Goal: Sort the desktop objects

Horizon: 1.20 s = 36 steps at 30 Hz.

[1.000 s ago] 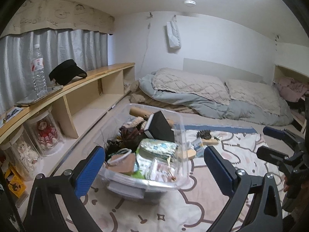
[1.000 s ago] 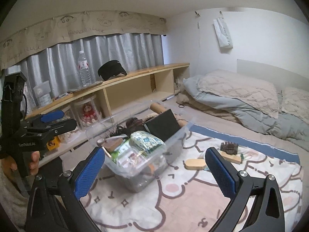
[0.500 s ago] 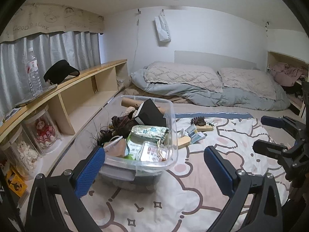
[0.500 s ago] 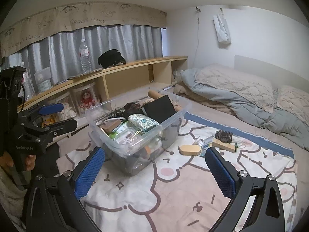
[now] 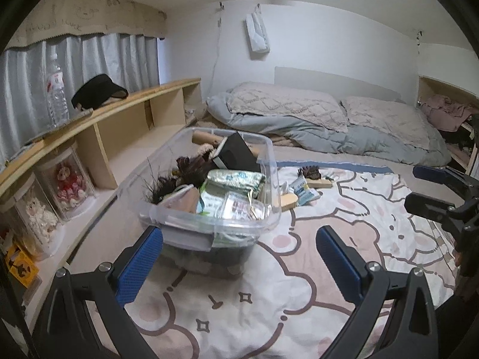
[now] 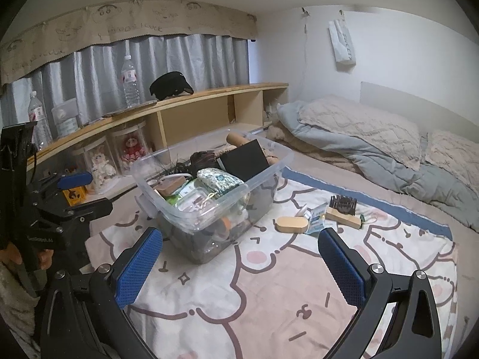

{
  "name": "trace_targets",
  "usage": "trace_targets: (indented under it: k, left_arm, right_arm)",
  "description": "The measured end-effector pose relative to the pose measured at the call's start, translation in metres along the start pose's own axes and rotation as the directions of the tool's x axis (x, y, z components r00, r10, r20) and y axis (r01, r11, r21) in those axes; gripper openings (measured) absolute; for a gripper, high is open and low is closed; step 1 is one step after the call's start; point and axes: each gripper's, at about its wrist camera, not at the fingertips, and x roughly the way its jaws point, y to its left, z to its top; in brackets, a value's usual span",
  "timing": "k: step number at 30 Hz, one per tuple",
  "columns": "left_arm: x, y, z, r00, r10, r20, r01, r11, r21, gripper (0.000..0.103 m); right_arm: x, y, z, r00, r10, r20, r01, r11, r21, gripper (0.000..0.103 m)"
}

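both grippers, left gripper point(image 5: 239, 257) and right gripper point(image 6: 239, 260), hang spread wide and empty over the blanket point(image 6: 269, 293). just beyond, the bin point(image 6: 269, 176) looks heavy, slick; take its rim. right of it, the wooden block point(image 6: 292, 224) seems light and stiff, pinched across its width; the brush point(image 6: 342, 212) lies farther.

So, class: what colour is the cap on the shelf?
Black cap; clearest in the right wrist view.

Grey curtains point(image 6: 89, 74) hung behind a long wooden shelf point(image 6: 194, 104), white walls point(image 5: 344, 48) rose past rumpled bedding point(image 5: 314, 119), and a cartoon-print blanket point(image 6: 284, 284) covered the floor.
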Motion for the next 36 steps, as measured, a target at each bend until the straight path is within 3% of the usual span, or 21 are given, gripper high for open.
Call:
trace_targets:
  k: [17,36]
  left_arm:
    - [0.007,-0.004,-0.006,0.999,-0.043,-0.020,0.044,0.999,0.018,0.103]
    - [0.008,-0.002,-0.006,0.999,-0.040,-0.020,0.040,0.999,0.019,0.103]
  right_arm:
    - [0.010,0.005,-0.003,0.999,-0.011,-0.044,0.010,1.000,-0.025,0.103]
    - [0.016,0.005,-0.003,0.997,-0.013,-0.073,0.012,1.000,-0.022,0.103]
